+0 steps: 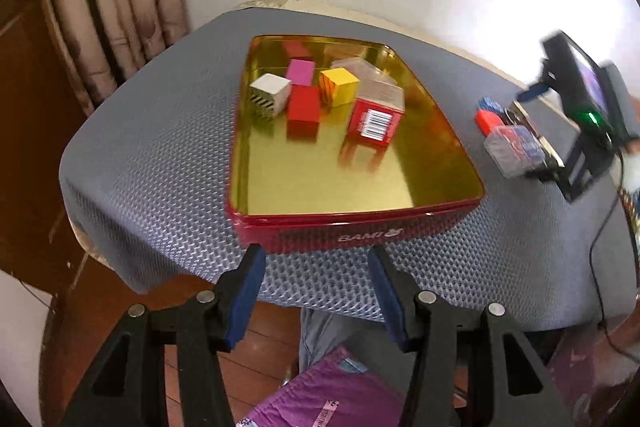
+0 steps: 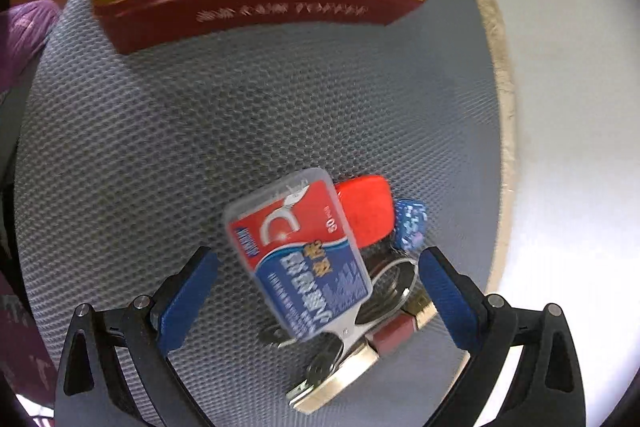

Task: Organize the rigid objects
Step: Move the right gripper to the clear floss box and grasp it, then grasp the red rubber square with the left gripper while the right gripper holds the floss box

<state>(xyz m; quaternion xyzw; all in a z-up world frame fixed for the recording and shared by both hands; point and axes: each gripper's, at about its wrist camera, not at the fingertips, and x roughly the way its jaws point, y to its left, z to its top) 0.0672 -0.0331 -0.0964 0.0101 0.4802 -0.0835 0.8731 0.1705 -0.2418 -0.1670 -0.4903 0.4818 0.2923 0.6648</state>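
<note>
The right gripper [image 2: 318, 273] is pointing down at the desk [image 2: 240, 131] with its blue fingers [image 2: 188, 291] spread wide, gripping nothing. Between them a clear plastic case [image 2: 298, 251] with a red and blue label is lying on the grey mesh mat, partly over a metal clip [image 2: 360, 327] and a gold-coloured flat piece [image 2: 344, 375]. Just beyond the case a red block [image 2: 366, 209] and a small blue patterned piece [image 2: 410, 223] are sitting close together.

The left gripper [image 1: 316, 261] is hanging over the near edge of the desk, its fingers [image 1: 248, 283] also parted and empty, just short of the red tin [image 1: 352, 231]. The tin (gold inside, open-topped) is holding a striped white cube [image 1: 270, 93], a pink block [image 1: 300, 71], a red block [image 1: 303, 109], a yellow cube [image 1: 339, 85], a red box with a barcode [image 1: 376, 117] and a clear box [image 1: 354, 65] behind it. All are gathered towards the far half of the tin.
</note>
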